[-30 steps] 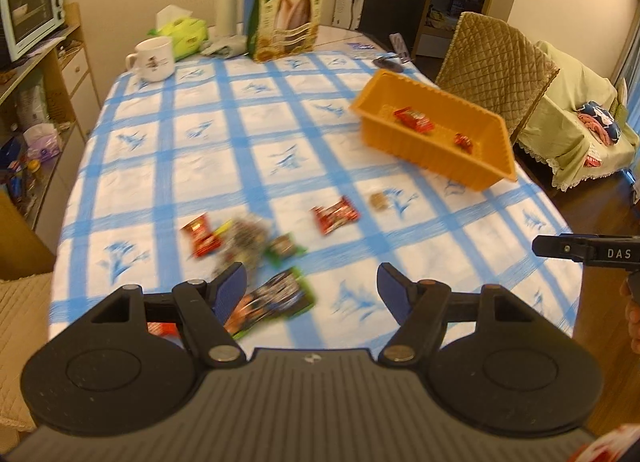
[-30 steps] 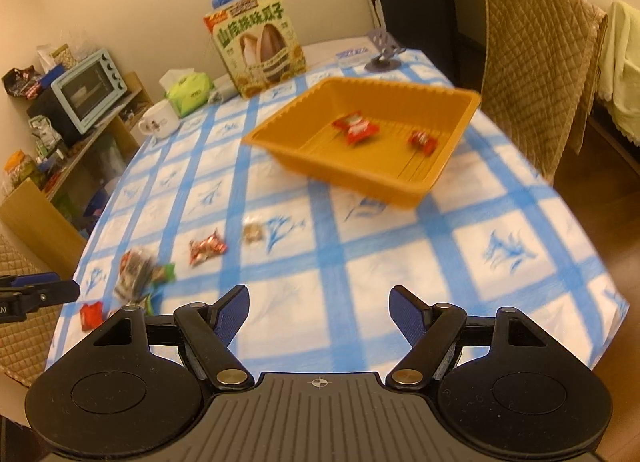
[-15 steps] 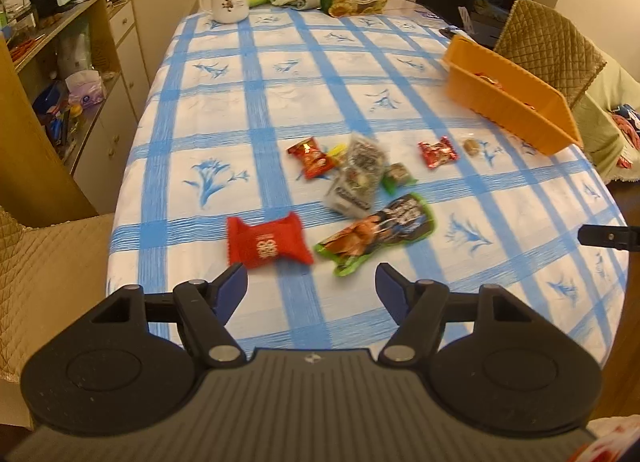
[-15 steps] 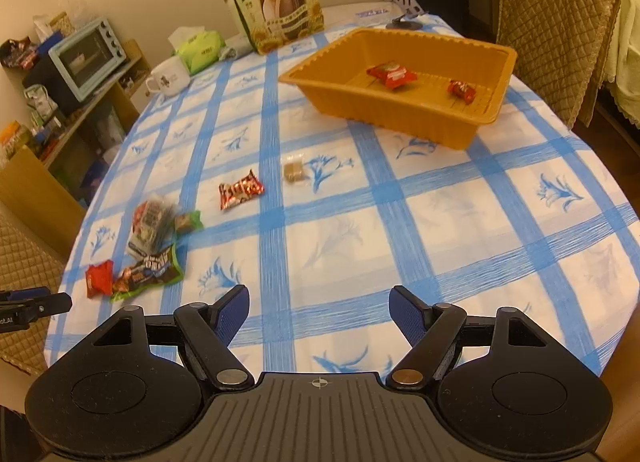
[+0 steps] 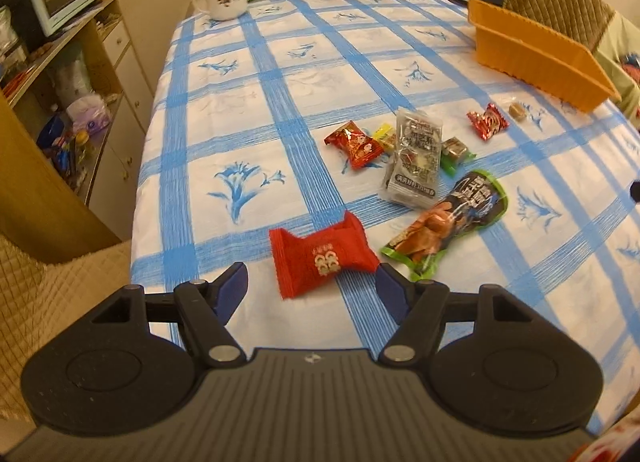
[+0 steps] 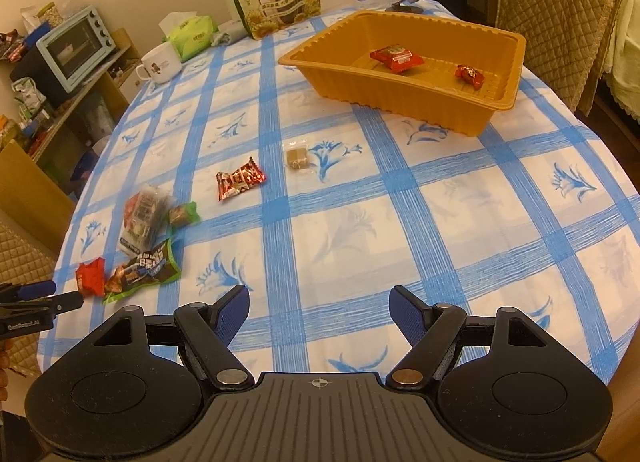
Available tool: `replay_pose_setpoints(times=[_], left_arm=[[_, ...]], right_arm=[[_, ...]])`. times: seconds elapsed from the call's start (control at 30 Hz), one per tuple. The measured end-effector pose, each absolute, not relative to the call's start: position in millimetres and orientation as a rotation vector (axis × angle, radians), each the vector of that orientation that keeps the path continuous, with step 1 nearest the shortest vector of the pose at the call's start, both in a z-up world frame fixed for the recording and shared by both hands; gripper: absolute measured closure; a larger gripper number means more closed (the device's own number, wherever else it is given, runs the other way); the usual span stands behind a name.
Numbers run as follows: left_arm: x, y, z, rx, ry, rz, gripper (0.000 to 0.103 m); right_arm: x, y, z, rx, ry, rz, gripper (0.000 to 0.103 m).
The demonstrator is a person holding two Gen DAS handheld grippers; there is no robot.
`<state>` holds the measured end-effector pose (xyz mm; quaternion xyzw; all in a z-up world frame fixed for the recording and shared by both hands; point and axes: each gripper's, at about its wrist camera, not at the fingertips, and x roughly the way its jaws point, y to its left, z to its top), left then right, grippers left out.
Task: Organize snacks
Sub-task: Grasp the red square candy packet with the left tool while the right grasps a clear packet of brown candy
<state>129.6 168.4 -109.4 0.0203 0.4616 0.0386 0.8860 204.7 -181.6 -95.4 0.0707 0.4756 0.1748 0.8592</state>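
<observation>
Gripper on my left (image 5: pixel 312 286) hangs spread wide and empty just short of the red candy packet (image 5: pixel 320 258) on the bench (image 5: pixel 240 110); I should lower squarely so both pads straddle its middle, then pinch without dragging the green pouch (image 5: pixel 452 226) beside it. Right gripper (image 6: pixel 320 310) gapes too, holding nothing. Orange tray (image 6: pixel 400 98) sits well apart, two snacks inside.

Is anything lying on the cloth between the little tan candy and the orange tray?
Nothing. In the right wrist view the tan candy and the orange tray are separated only by bare blue-checked tablecloth with its printed flower.
</observation>
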Motion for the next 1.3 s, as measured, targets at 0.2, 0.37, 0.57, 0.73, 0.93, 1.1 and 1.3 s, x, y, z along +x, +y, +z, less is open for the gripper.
replay_pose_setpoints(times=[0.2, 0.37, 0.57, 0.73, 0.93, 1.1, 1.3], left_arm=[[146, 166, -122, 0.134, 0.964, 0.045, 0.035], [158, 167, -127, 0.171, 0.974, 0.015, 0.04], [166, 171, -127, 0.149, 0.986, -0.011, 0.056], [170, 173, -126, 0.117, 0.993, -0.03, 0.076], [172, 178, -124, 0.073, 0.989, -0.007, 0.08], [174, 192, -116, -0.009, 0.976, 0.052, 0.08], [178, 210, -106, -0.078, 0.958, 0.116, 0.08]], right_arm=[[211, -179, -95, 0.147, 0.998, 0.361, 0.026], [215, -180, -97, 0.151, 1.003, 0.342, 0.026], [220, -181, -100, 0.154, 1.008, 0.326, 0.026], [226, -178, -103, 0.146, 1.007, 0.336, 0.026], [240, -167, -105, 0.107, 0.972, 0.37, 0.026], [259, -154, -109, 0.063, 0.921, 0.423, 0.027], [286, -133, -117, -0.036, 0.859, 0.5, 0.039]])
